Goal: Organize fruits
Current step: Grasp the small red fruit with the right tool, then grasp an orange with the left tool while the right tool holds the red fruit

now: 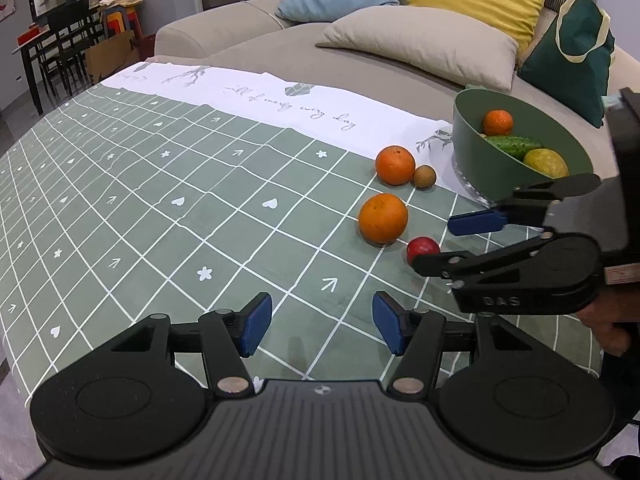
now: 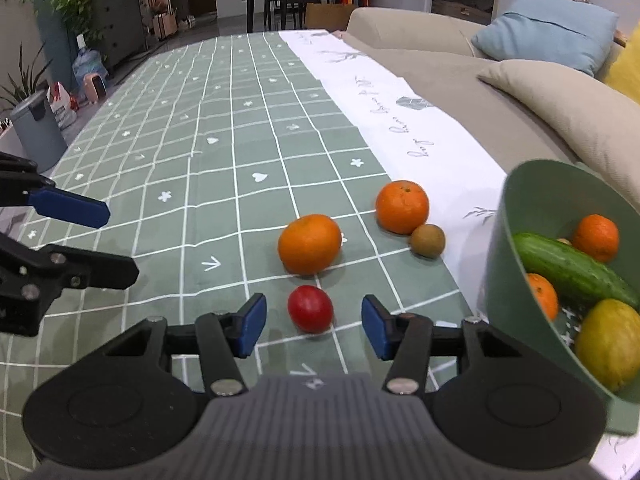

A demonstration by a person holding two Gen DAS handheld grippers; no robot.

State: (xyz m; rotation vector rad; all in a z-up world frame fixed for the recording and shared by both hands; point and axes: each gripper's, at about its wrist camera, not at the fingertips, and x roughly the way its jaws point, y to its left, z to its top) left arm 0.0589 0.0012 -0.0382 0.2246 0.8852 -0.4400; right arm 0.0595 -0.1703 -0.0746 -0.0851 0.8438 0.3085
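Note:
A small red fruit point(image 2: 310, 308) lies on the green checked tablecloth, in the gap just ahead of my right gripper point(image 2: 314, 326), whose blue pads stand apart from it; the gripper is open. Beyond it sit two oranges point(image 2: 310, 244) point(image 2: 402, 207) and a small brown fruit point(image 2: 428, 241). To the right stands a green bowl point(image 2: 552, 196) holding oranges, a cucumber point(image 2: 572, 268) and a yellow-green fruit point(image 2: 612, 344). In the left wrist view my left gripper point(image 1: 322, 326) hovers open over bare cloth, with the right gripper point(image 1: 452, 240) at the red fruit point(image 1: 420, 246) and the bowl point(image 1: 480, 160) behind.
A beige sofa with cushions point(image 1: 424, 44) and a dark green bag point(image 1: 572, 60) borders the table's far side. A white printed strip point(image 1: 256, 96) runs along that edge. The left gripper point(image 2: 108, 240) shows at the left of the right wrist view. Chairs and a dark table stand beyond.

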